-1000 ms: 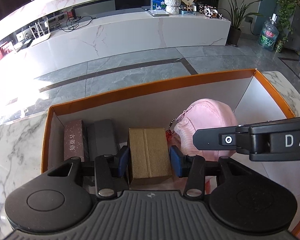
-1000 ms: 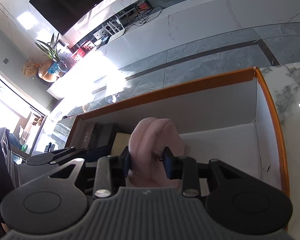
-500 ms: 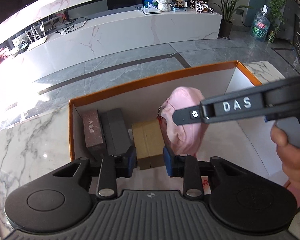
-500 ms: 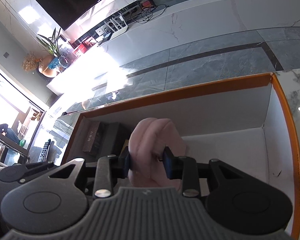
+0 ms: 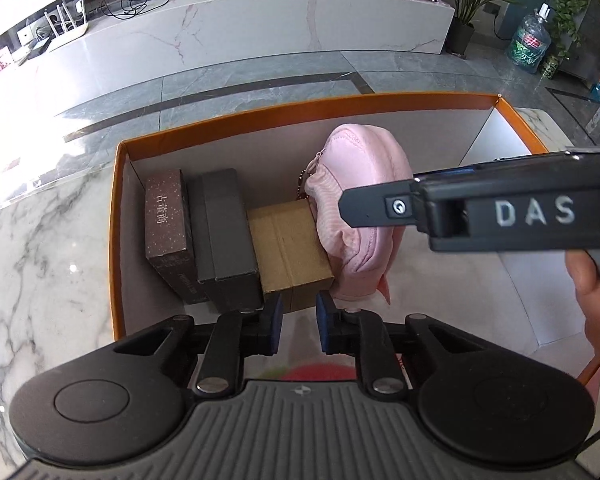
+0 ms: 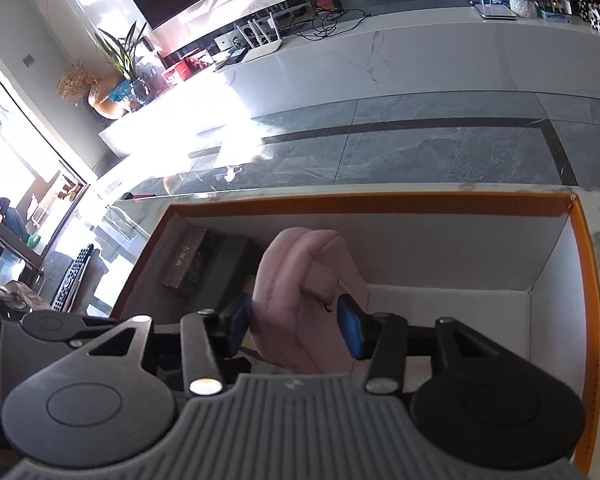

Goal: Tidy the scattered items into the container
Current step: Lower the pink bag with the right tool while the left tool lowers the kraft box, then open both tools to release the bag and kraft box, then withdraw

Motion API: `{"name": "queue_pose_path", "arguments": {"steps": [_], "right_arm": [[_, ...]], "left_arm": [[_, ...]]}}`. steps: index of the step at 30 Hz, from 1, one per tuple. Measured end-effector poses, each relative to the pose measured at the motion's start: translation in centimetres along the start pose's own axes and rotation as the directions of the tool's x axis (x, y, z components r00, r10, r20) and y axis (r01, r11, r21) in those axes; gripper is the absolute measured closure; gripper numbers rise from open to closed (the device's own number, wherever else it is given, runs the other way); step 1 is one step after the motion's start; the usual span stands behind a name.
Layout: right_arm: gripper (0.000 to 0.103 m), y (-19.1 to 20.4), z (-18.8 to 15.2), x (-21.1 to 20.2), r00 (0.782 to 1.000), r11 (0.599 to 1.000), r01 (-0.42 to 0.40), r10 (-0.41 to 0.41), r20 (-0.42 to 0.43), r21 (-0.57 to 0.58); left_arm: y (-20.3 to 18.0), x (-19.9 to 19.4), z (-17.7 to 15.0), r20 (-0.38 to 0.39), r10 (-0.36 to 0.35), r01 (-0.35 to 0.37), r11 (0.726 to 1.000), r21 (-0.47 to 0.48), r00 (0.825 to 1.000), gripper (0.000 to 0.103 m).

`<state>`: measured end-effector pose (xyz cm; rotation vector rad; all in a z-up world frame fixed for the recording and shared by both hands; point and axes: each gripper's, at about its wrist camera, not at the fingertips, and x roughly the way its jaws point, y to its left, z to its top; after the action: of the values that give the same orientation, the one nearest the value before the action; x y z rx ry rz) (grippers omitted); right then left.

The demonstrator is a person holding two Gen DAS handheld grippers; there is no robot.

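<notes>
**Setting the pink pouch into the box**

Standing upright in the orange box (image 5: pixel 120 240), against the cardboard carton (image 5: pixel 290 248), the pink pouch (image 6: pixel 300 300) looks soft and light; pinch its padded middle. Right gripper (image 6: pixel 296 328) is spread around it, left gripper (image 5: pixel 298 326) holds nothing, narrowly parted.

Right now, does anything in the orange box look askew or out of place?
Only the pink pouch: it stands on edge, leaning on the cardboard box, between the right tool's opened fingers. The other boxes lie in a neat row.
</notes>
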<state>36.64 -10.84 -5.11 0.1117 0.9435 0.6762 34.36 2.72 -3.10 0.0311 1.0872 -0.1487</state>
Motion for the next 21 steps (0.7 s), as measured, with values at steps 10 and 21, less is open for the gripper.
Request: {"name": "queue_pose_path", "arguments": {"steps": [10,21], "right_arm": [[0.069,-0.1,-0.8,-0.2,0.993,0.985,0.052,-0.068,-0.095,-0.167],[0.068,1.0,-0.1,1.2,0.994,0.972,-0.001,-0.025,-0.104,-0.237]], "left_arm": [[1.4,1.1,0.5,0.005,-0.015,0.015,0.998,-0.065,1.000,0.083],[2.2,0.8,0.5,0.022,-0.020,0.022,0.996,-0.083,1.000,0.087]]}}
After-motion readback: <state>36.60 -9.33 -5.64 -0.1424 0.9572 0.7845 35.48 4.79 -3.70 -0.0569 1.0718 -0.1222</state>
